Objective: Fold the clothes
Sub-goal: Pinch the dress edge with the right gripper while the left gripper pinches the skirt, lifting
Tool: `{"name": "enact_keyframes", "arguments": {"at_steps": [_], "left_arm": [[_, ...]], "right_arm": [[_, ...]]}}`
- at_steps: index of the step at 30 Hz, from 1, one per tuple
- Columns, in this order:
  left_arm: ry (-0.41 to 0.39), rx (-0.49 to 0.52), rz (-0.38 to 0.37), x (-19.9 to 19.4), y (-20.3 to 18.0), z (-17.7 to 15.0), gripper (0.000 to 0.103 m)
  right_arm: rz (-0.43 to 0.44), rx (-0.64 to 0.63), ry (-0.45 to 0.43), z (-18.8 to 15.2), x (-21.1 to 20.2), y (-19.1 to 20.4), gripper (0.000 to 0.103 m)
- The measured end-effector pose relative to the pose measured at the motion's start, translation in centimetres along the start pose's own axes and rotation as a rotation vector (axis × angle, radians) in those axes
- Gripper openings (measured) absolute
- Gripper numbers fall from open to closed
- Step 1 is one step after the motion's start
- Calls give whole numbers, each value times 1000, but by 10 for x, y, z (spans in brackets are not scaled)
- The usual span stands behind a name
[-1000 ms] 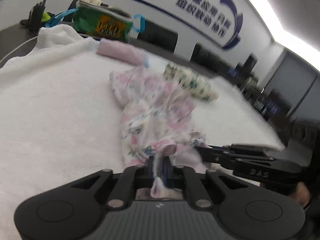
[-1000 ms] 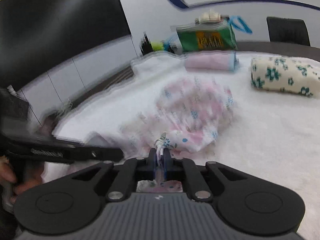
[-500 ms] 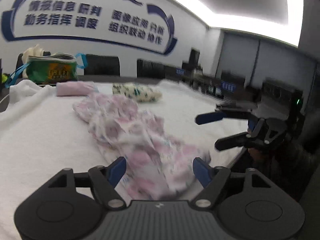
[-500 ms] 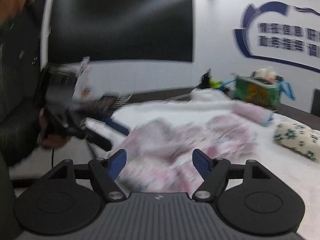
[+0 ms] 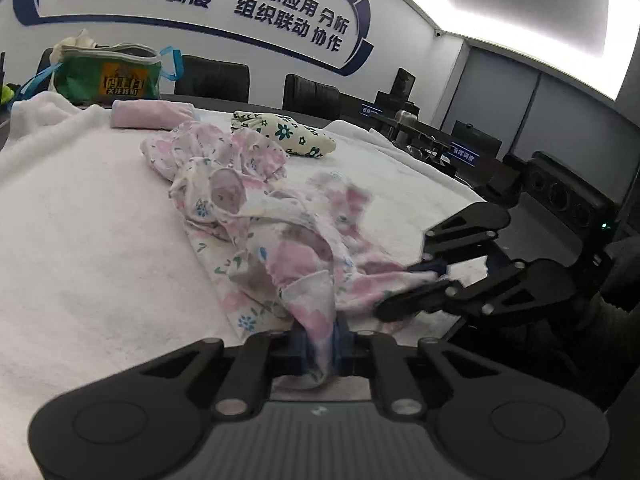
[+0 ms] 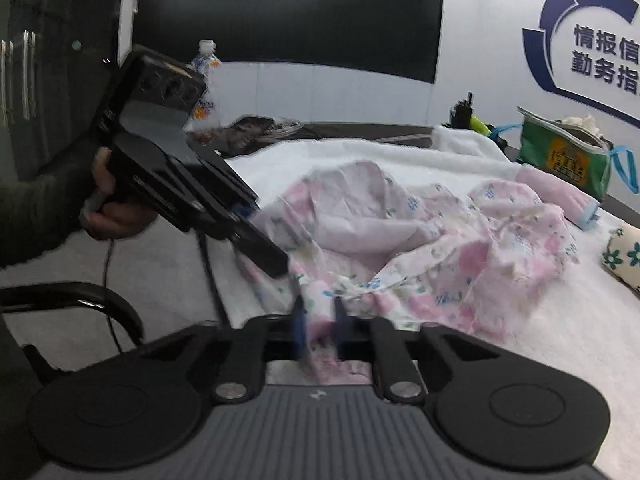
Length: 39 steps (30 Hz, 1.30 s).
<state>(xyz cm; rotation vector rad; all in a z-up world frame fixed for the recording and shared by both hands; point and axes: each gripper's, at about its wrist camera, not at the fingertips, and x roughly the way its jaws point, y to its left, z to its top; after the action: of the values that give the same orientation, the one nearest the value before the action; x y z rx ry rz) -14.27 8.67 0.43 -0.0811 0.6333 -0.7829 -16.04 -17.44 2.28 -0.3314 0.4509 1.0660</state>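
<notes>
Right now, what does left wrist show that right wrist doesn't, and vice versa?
Left wrist only: black chairs and monitors behind the table. Right wrist only: drink bottle, large dark screen. Both: floral garment, pinched by each hand-held gripper, left and right; green bag; pink roll; white towel.

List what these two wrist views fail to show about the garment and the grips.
- Floral garment: type and edges lost in crumples, both views.
- Left gripper: pinched cloth covers the fingertips.
- Right gripper: fingertips blurred.
- Cream floral bundle: cut off by right-wrist view's edge.
</notes>
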Motion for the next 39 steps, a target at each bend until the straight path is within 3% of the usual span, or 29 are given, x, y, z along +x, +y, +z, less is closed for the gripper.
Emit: {"name": "enact_keyframes", "arguments": {"at_steps": [3,4,5,7,9,10,11,13,19,21,23,28,31,36,39], "left_arm": [[-3,67,-31,-7,-16,-2,12],[-10,104,-26,-10,-21,-4,18],[-20,144,-12,-14,-25,-6,38],[-54,213,32,-21,-32,-10,61],[-81,261,55,-29,-35,-11,62],[-92,275,67,-33,-35,-10,62],[-108,285,81,-37,-36,-9,63],[-124,329,96,-40,-41,-9,67],[-28,469,56,-12,-58,-15,69],[7,475,49,-3,-57,-17,69],[26,480,38,2,-56,-18,69],[39,522,42,10,-56,-17,69],[25,532,68,13,-55,-12,69],[-40,469,117,15,-46,0,69],[-52,448,175,20,-42,11,68]], "right_arm": [[42,-4,-1,1,-15,4,5],[45,-6,1,1,-20,6,5],[28,-10,5,0,-23,7,5],[-6,-19,13,0,-30,9,11],[-40,-28,20,-1,-37,12,30],[-57,-48,4,0,-40,14,53],[-73,-73,-23,1,-43,17,68],[-82,-114,-55,4,-44,22,70],[-26,-214,17,4,-12,24,66],[-14,-228,63,2,0,22,45],[34,-167,74,2,1,12,31],[114,-52,80,8,-3,-12,14],[170,31,34,13,-7,-26,12],[203,189,-54,19,-22,-56,11],[216,225,-56,18,-22,-65,11]]}}
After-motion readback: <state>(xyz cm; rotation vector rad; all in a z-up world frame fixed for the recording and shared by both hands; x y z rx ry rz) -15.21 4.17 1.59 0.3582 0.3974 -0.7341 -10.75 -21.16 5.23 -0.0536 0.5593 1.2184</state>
